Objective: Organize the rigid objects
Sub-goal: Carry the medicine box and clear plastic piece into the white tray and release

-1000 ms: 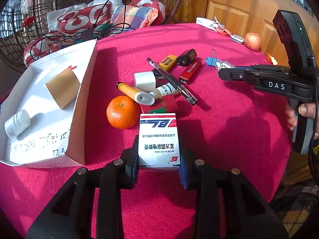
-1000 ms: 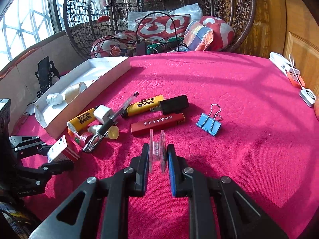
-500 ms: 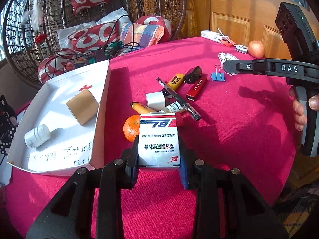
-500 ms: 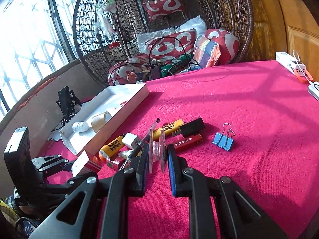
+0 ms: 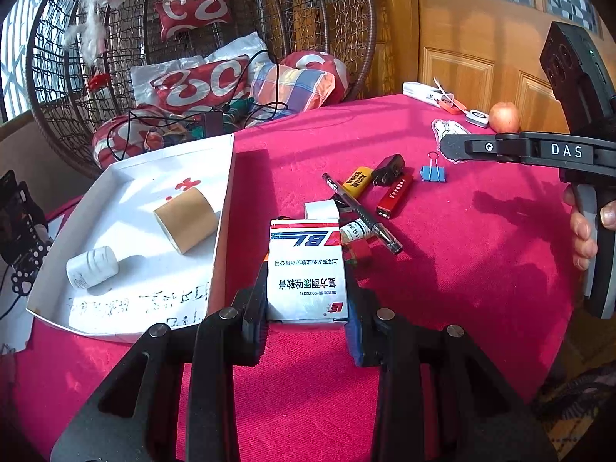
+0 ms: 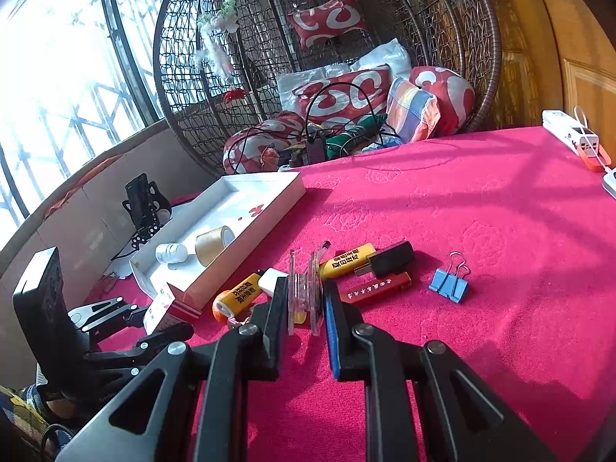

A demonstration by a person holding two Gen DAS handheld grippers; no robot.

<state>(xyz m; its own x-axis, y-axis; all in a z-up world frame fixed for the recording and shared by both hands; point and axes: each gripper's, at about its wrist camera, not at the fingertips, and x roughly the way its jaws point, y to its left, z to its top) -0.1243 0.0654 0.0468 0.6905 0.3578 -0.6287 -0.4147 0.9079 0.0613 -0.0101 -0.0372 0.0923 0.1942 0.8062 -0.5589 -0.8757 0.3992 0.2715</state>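
A: What writing can you read?

B: The white cardboard medicine box (image 5: 307, 269) with red and blue stripes carries big blue letters "BL" and lines of Chinese print. The left gripper (image 5: 308, 308) has its jaws clenched on that box, holding it above the pink-clothed round surface (image 5: 462, 269), just beside the near corner of the shallow white cardboard tray (image 5: 221, 227). On the right gripper (image 5: 454, 148), seen from the left wrist, the side reads "DAS".

A: And the right one's jaws?

B: The right gripper (image 6: 306, 319) is grasping a small clear plastic spool-like piece (image 6: 304, 288), off the cloth.

A: What is in the tray?

B: A brown tape roll (image 5: 184, 218) and a small white pill bottle (image 5: 91, 267), both lying on their sides, apart. The tray floor has handwritten Chinese characters and a small red mark.

A: Loose on the surface?

B: A yellow tube with black Chinese characters (image 6: 346, 260), a red lighter with gold characters (image 6: 375, 288), a black plug (image 6: 389, 260), a black pen (image 5: 362, 211) and a blue binder clip (image 6: 448, 283), the clip set apart from the others.
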